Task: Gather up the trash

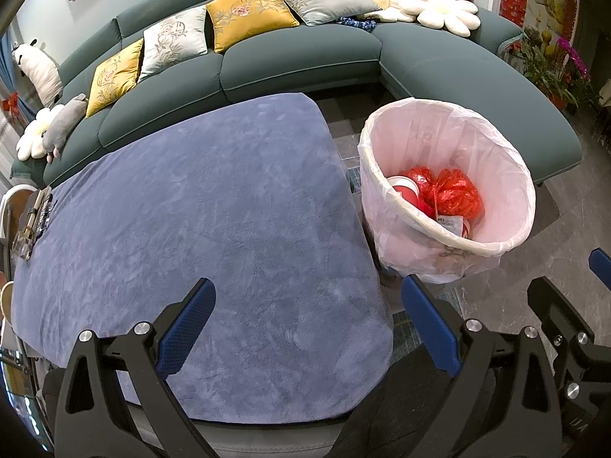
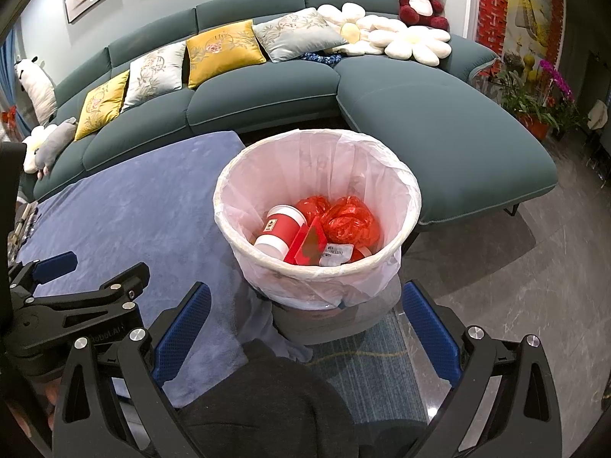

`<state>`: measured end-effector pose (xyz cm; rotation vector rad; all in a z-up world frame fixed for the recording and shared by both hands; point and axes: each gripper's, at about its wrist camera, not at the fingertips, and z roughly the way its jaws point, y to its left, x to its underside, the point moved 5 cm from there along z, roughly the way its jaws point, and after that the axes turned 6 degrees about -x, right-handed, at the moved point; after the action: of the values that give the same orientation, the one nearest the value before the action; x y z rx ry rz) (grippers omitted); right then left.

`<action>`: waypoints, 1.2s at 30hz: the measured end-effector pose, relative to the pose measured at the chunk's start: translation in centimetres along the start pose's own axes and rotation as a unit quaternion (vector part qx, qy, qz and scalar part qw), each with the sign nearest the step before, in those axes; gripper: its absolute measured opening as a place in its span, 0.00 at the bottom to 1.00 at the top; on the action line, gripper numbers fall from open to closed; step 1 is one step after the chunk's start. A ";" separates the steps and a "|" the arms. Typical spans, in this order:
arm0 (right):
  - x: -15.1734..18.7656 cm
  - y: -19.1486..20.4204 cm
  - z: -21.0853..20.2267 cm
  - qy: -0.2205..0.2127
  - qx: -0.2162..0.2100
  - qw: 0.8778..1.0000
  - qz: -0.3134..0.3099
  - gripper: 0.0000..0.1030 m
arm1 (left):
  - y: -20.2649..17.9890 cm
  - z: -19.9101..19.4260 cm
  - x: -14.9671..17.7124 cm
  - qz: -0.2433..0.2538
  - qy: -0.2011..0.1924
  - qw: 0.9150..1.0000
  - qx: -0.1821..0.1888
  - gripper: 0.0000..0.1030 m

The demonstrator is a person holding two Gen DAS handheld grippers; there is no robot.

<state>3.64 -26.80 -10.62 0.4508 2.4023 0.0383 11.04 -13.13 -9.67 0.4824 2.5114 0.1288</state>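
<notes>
A trash bin (image 1: pixel 496 175) (image 2: pixel 244 198) lined with a white bag stands on the floor beside the table. Inside lie crumpled red plastic bags (image 1: pixel 456 192) (image 2: pixel 349 221), a red and white cup (image 2: pixel 280 231), a red carton (image 2: pixel 307 246) and a small white packet (image 2: pixel 336 253). My left gripper (image 1: pixel 305 316) is open and empty above the blue cloth on the table (image 1: pixel 210 229). My right gripper (image 2: pixel 305 320) is open and empty, just in front of the bin and above its near rim. The left gripper also shows in the right wrist view (image 2: pixel 91 271).
A teal sectional sofa (image 1: pixel 298 61) (image 2: pixel 439 122) with yellow and grey cushions and plush toys curves behind the table and bin. Small objects lie at the table's left edge (image 1: pixel 34 221). Potted flowers (image 2: pixel 550 95) stand at the far right. A blue rug (image 2: pixel 362 366) covers the floor.
</notes>
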 end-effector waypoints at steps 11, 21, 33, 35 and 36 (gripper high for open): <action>-0.1 0.1 0.0 0.000 0.000 1.000 -0.002 0.94 | 0.1 0.1 0.3 0.001 0.001 1.000 0.001 0.91; -0.2 0.0 0.1 0.001 0.000 1.000 -0.001 0.94 | 0.2 0.1 0.5 0.005 0.003 1.000 0.003 0.91; 0.3 -0.2 0.1 0.001 0.004 1.000 0.004 0.94 | 0.0 0.3 0.6 0.006 0.015 1.000 0.008 0.91; 0.3 -0.3 0.1 0.001 0.004 1.000 0.005 0.94 | -0.1 0.5 0.6 0.006 0.018 1.000 0.012 0.91; 0.3 -0.3 0.1 0.002 0.004 1.000 0.005 0.94 | -0.1 0.6 0.6 0.007 0.020 1.000 0.012 0.91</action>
<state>3.41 -26.99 -10.90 0.4670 2.4042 0.0352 10.89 -12.98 -10.52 0.5128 2.5512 0.1142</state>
